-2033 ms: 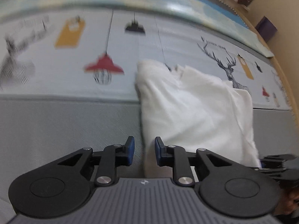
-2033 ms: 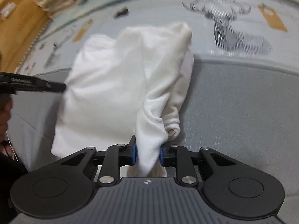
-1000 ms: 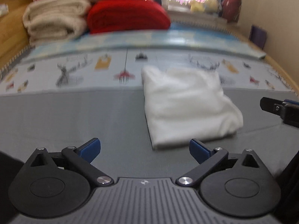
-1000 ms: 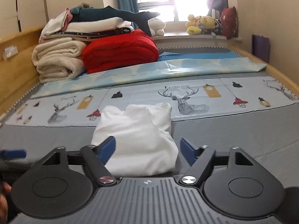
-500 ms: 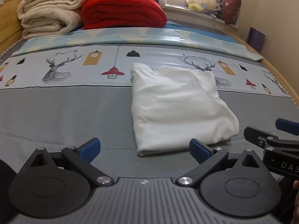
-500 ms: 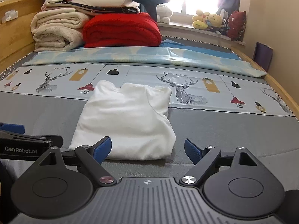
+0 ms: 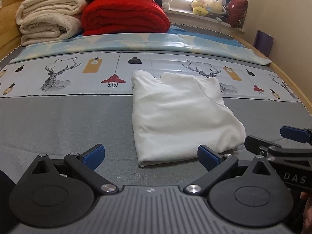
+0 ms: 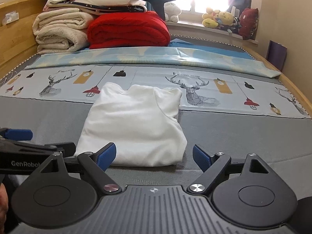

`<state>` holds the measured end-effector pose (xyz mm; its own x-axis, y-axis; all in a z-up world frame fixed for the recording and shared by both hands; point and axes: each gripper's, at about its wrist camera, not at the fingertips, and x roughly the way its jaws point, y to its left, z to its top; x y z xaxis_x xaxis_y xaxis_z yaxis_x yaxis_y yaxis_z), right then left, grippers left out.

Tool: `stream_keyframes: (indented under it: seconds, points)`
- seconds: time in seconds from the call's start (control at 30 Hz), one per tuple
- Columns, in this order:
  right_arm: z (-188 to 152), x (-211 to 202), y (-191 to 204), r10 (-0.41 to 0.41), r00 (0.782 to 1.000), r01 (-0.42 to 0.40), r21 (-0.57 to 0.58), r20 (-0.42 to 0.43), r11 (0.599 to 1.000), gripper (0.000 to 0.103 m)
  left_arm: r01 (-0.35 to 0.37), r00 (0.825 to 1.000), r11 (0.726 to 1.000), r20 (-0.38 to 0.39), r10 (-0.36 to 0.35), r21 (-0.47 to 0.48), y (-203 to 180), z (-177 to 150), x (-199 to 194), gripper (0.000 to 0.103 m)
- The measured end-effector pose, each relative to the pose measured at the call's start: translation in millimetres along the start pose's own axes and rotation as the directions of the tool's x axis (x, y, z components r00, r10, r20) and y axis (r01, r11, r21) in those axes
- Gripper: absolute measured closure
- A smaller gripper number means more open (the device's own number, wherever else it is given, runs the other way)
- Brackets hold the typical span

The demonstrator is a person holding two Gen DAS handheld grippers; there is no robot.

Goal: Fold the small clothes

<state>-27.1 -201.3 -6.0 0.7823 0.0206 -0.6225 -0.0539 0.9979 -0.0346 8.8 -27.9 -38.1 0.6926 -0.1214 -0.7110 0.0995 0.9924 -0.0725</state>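
Observation:
A small white garment [image 7: 181,115] lies folded flat on the grey bed cover, its far end on the patterned sheet. It also shows in the right wrist view [image 8: 134,124]. My left gripper [image 7: 151,157] is open and empty, held back from the garment's near edge. My right gripper [image 8: 154,156] is open and empty, just short of the same edge. Each gripper shows at the side of the other's view: the right one [image 7: 280,146], the left one [image 8: 29,146].
A deer-and-lamp patterned sheet [image 7: 78,74] crosses the bed beyond the garment. Rolled cream blankets [image 7: 48,19] and a red quilt [image 7: 124,15] are stacked at the head. Plush toys [image 8: 224,19] sit on the windowsill. A wooden bed rail [image 7: 292,85] runs along the right.
Two seconds ago the right gripper was shut on the garment's sleeve; it let go and opened. The left gripper opened too. Both pulled back and the garment now lies folded.

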Motion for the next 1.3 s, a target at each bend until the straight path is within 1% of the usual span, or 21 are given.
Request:
stream_keyframes:
  seconds: [0.13, 0.43, 1.3]
  points:
    - [-0.6, 0.8, 4.1, 0.000, 1.000, 0.001, -0.019, 0.001, 1.000, 0.016, 0.002, 1.000, 1.000, -0.009, -0.002, -0.012, 2.7, -0.1, 1.2, 0.001]
    - [-0.3, 1.7, 5.9, -0.001, 1.000, 0.001, -0.032, 0.002, 0.999, 0.016, -0.003, 1.000, 1.000, -0.004, 0.003, -0.003, 1.9, -0.2, 1.3, 0.001]
    - [1.2, 0.4, 5.1, -0.003, 1.000, 0.003, -0.025, 0.004, 1.000, 0.016, 0.000, 1.000, 1.000, 0.006, 0.000, -0.002, 2.5, -0.6, 1.5, 0.001]
